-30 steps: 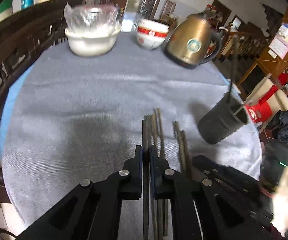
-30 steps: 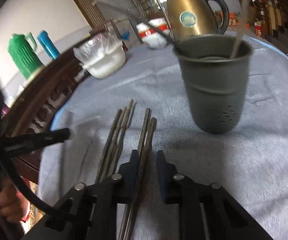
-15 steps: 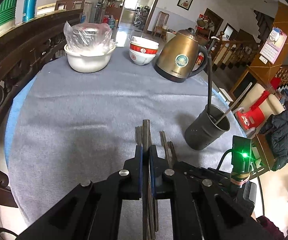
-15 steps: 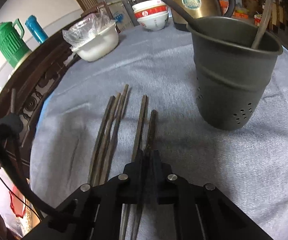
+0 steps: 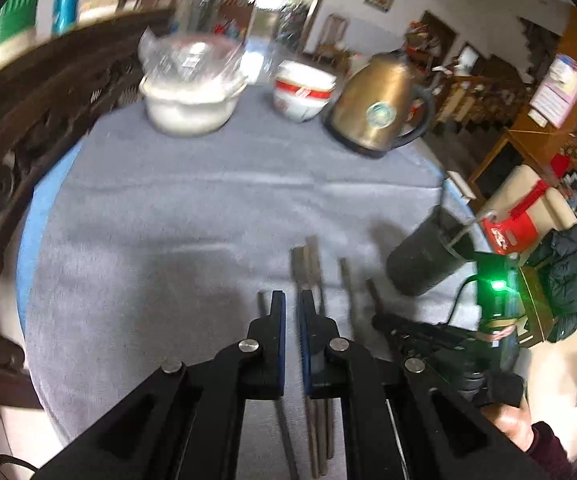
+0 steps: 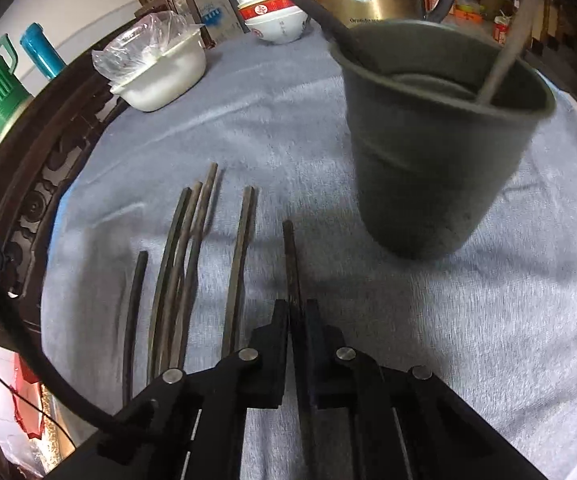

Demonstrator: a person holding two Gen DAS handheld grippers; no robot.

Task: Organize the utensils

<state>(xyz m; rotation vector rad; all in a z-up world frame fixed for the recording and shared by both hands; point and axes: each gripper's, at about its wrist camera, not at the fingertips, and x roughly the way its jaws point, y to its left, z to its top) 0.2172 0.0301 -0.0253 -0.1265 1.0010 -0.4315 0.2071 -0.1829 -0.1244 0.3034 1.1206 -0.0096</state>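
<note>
A round desk under a grey cloth fills both views, with a furnished room behind it. The right tongs are closed on one dark chopstick. Its free end points ahead toward the dark holder cup, which stands just ahead and to the right. The left tongs show a narrow gap with nothing gripped between them; loose chopsticks lie just right of them. The sticks look light, stiff, thin and likely slippery, so a grip near mid-length should limit swinging. Only the right wrist view shows the cup's interior, with utensils already in it. Only the left wrist view shows the person's hand on the right tool.
</note>
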